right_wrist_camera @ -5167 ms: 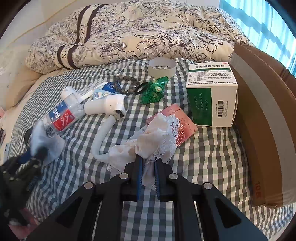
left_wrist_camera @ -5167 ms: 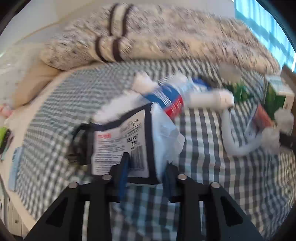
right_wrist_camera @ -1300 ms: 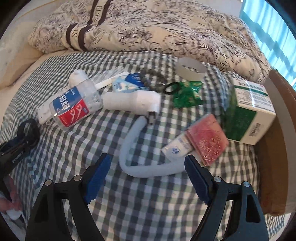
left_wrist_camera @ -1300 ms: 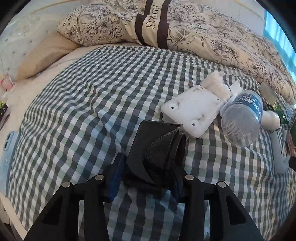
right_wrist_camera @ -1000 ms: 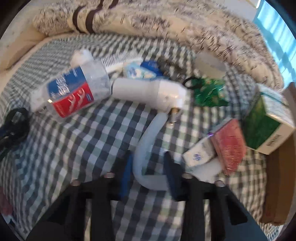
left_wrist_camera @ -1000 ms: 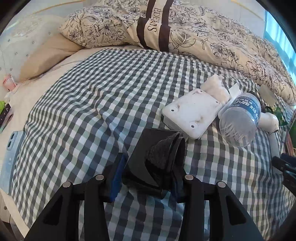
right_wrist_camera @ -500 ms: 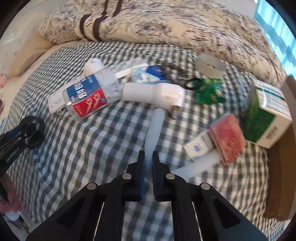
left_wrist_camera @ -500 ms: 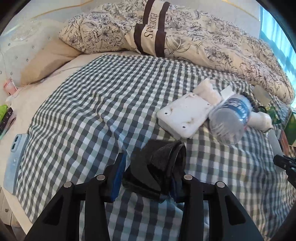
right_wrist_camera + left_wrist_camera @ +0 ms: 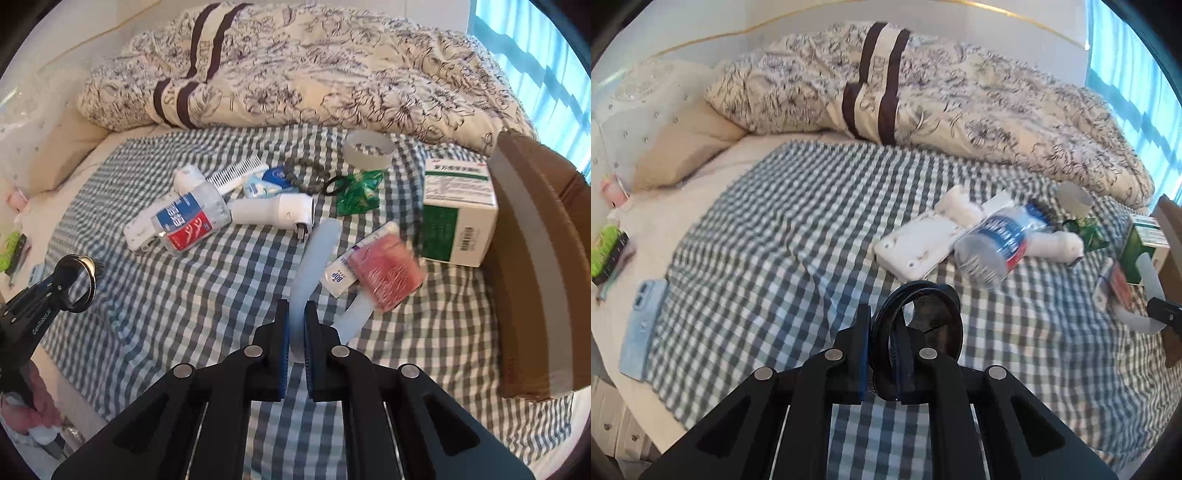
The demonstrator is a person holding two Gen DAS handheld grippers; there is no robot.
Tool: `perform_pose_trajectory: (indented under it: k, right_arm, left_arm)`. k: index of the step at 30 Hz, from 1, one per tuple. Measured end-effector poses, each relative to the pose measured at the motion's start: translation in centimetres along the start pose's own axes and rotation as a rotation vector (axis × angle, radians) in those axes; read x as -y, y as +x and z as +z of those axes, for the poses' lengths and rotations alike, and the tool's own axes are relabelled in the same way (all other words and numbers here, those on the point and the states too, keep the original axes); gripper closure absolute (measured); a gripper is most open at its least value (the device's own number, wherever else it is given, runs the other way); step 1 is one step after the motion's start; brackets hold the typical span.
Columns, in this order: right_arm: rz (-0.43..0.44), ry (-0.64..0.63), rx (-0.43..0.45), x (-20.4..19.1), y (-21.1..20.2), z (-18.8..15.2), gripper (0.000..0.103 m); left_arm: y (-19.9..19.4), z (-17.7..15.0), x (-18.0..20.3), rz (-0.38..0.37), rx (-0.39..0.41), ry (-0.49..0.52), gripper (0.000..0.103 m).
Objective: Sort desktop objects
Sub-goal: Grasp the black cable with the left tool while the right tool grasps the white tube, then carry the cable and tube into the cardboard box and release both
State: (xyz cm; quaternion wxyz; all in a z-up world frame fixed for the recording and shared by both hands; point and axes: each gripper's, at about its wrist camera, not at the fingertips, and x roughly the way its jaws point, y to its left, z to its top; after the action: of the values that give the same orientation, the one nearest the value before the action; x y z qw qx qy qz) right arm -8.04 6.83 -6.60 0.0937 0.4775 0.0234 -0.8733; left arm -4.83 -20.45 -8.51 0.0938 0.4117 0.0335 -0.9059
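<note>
On the checked blanket [image 9: 192, 302], sorting is under way with both tools loaded. Right gripper [image 9: 294, 332]: jaws narrow, clamped on the near bend of the pale bendy tube [image 9: 314, 258]. Just over a second ago these jaws stood wide above that tube; now they have it, and the tube's far arm stands straighter than it lay then. Its other arm runs off right under the pink packet [image 9: 386, 271] and a small white sachet [image 9: 338, 275], so those may shift if the tube lifts.

Left gripper [image 9: 882, 345]: jaws narrow, pinching a black round mirror [image 9: 923, 317] by its edge. Half a second ago the dark thing sat low against the cloth; now it is turned up on edge and raised over bare checks, left of the clutter.

Far of the tube: white plug-in unit [image 9: 275, 210], clear bottle [image 9: 188, 221] with a red-and-blue label, comb [image 9: 236, 173], bead string [image 9: 306, 173], tape ring [image 9: 367, 149], green wrapper [image 9: 360, 194]. Right: green-and-white box [image 9: 458, 214], then the cardboard box [image 9: 535, 236], well clear of the tube.

Reading: both picks look done; carrying comes next. Most items are unsorted.
</note>
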Motion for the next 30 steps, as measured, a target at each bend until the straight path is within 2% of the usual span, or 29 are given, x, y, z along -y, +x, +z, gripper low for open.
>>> perform_pose_trajectory:
  k: [6, 13, 16, 24, 30]
  right_arm:
    - [0.002, 0.01, 0.051, 1.0, -3.9, 0.2, 0.097]
    - [0.003, 0.016, 0.159, 3.5, -10.5, 1.1, 0.097]
    - [-0.007, 0.032, 0.2, 5.6, -13.6, 1.6, 0.097]
    - [-0.085, 0.08, 0.313, 13.5, -21.7, 3.5, 0.097]
    - [-0.167, 0.124, 0.327, 19.8, -23.8, 5.1, 0.097]
  left_arm:
    - [-3.9, 1.3, 2.6, -0.009, 0.058, 0.052, 0.093]
    - [-9.3, 3.2, 9.2, -0.078, 0.136, 0.149, 0.093]
    - [-11.7, 4.2, 13.4, -0.12, 0.171, 0.199, 0.093]
    - [-17.9, 7.2, 26.2, -0.317, 0.241, 0.309, 0.093]
    - [-19.9, 8.8, 34.9, -0.429, 0.258, 0.372, 0.093]
